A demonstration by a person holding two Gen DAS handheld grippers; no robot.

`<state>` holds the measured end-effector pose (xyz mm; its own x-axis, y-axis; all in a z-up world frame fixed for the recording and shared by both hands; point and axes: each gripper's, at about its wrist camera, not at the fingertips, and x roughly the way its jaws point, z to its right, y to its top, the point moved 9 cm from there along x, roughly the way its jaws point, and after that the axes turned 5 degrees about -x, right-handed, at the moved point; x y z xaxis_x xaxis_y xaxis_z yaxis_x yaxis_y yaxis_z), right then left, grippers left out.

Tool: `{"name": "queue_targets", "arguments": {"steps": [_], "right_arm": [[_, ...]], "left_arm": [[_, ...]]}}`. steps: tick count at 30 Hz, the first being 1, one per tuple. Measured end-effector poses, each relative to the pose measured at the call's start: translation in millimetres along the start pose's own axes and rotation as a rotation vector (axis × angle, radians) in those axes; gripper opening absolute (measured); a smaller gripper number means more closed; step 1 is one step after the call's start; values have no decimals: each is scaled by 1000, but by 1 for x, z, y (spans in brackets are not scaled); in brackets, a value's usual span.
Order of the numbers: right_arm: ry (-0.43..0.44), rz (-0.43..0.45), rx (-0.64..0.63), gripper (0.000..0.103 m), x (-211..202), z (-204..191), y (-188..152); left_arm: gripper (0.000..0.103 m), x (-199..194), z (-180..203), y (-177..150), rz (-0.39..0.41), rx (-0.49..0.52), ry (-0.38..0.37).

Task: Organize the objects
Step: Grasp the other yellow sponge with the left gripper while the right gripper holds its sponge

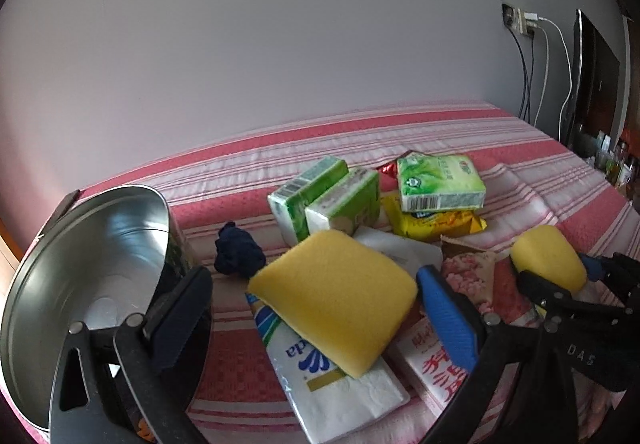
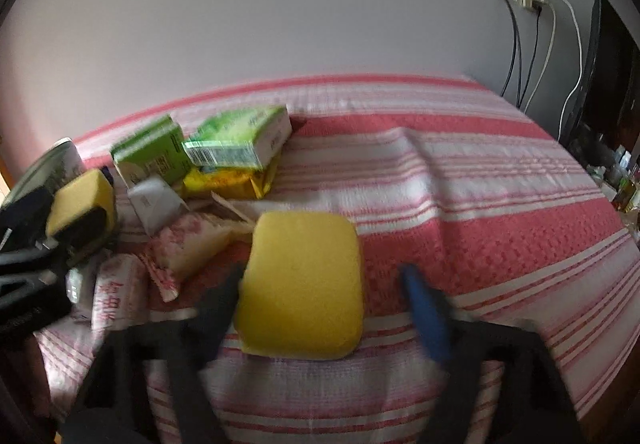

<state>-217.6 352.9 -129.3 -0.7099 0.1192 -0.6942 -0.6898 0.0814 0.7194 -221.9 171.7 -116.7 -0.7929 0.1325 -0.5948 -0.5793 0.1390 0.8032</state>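
Two grippers over a cluttered striped bedspread [image 2: 480,179]

Right gripper [image 2: 324,288] stands open around a yellow sponge [image 2: 304,284] (blue pad clear of it); left gripper [image 1: 316,308], open, spans a second sponge [image 1: 336,296] atop tissue packs [image 1: 340,380].

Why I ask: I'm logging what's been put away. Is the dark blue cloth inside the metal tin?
No, the dark blue cloth lies on the striped bedspread beside the metal tin, outside it.

A bed [image 1: 460,131] in red-and-white stripes carries green tissue packs [image 1: 324,195], a yellow snack bag [image 1: 440,224], napkin packets [image 1: 340,384] and a dark cloth [image 1: 238,256].
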Motion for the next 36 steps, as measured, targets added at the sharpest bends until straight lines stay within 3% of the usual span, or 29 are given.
{"name": "queue_targets", "arguments": {"steps": [1, 4, 9, 27, 36], "right_arm": [[-3, -3, -6, 61, 0, -1, -1], [-5, -2, -17, 57, 0, -2, -2], [-7, 2, -16, 56, -1, -2, -3], [-24, 126, -27, 56, -18, 1, 6], [-37, 228, -28, 56, -35, -2, 10]], "left_arm": [[101, 3, 0, -1, -12, -4, -10], [82, 9, 0, -3, -44, -24, -33], [78, 8, 0, -3, -30, -33, -45], [76, -14, -6, 9, 95, -59, -46], [76, -25, -8, 13, 154, -60, -37]]}}
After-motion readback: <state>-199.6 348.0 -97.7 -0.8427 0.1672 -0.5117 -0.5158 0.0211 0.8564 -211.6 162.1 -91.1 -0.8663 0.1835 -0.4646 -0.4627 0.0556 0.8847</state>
